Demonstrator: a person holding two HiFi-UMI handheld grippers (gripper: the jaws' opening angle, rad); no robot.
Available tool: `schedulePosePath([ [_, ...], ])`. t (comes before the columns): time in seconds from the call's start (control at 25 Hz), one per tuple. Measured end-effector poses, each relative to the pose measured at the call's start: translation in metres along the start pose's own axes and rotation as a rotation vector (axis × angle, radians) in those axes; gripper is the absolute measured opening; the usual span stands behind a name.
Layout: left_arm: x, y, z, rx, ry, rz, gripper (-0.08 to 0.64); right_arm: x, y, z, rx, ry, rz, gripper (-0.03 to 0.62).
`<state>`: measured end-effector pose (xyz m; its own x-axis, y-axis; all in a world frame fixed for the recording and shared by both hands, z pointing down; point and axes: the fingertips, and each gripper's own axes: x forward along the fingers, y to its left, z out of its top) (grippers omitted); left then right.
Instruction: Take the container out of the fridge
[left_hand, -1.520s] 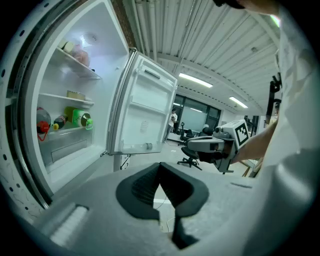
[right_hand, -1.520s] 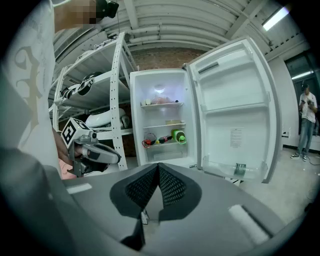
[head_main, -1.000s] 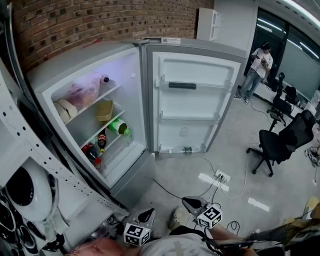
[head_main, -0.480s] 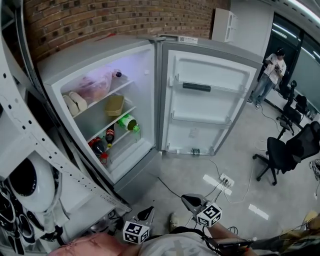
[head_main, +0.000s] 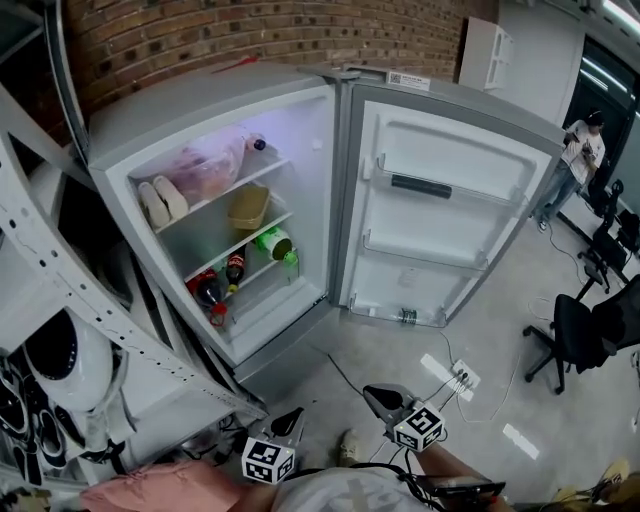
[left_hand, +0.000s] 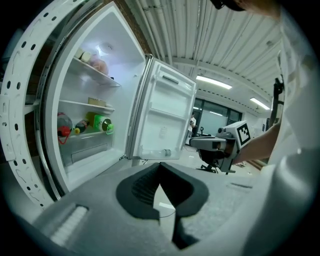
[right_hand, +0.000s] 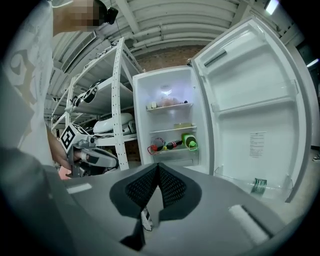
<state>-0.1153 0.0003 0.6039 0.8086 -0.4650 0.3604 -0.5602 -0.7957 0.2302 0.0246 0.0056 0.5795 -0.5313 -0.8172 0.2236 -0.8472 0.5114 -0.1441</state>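
Note:
The fridge (head_main: 215, 110) stands open, and a tan container (head_main: 247, 206) sits on its middle shelf; it shows too in the left gripper view as the container (left_hand: 97, 102) and in the right gripper view as the container (right_hand: 183, 125). My left gripper (head_main: 292, 420) is low, close to my body and far from the fridge, its jaws shut on nothing (left_hand: 160, 165). My right gripper (head_main: 375, 398) hangs beside it, also shut and empty (right_hand: 158, 166). Both point toward the fridge.
A pink bag (head_main: 205, 170) lies on the top shelf; a green bottle (head_main: 272, 243) and cola bottles (head_main: 215, 285) lie lower down. The open door (head_main: 450, 200) swings right. A metal rack (head_main: 60, 300) stands left. A power strip (head_main: 450, 375) and cables lie on the floor; an office chair (head_main: 590, 330) stands at right.
The head view has swung left, so the fridge sits further right and larger in frame. Both grippers stay low and shut.

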Motion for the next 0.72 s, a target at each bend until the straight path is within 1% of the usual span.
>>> schedulePosePath([
  [0.2, 0.017, 0.006, 0.01, -0.004, 0.001, 0.031, 0.003, 0.015, -0.021, 0.007, -0.007, -0.007, 0.044, 0.008],
  [0.52, 0.051, 0.015, 0.032, 0.011, -0.004, 0.074, 0.003, 0.033, -0.055, 0.011, -0.015, -0.003, 0.109, 0.008],
  [0.72, 0.074, 0.013, 0.043, 0.01, -0.01, 0.094, 0.003, 0.042, -0.076, 0.013, -0.015, 0.002, 0.141, 0.008],
])
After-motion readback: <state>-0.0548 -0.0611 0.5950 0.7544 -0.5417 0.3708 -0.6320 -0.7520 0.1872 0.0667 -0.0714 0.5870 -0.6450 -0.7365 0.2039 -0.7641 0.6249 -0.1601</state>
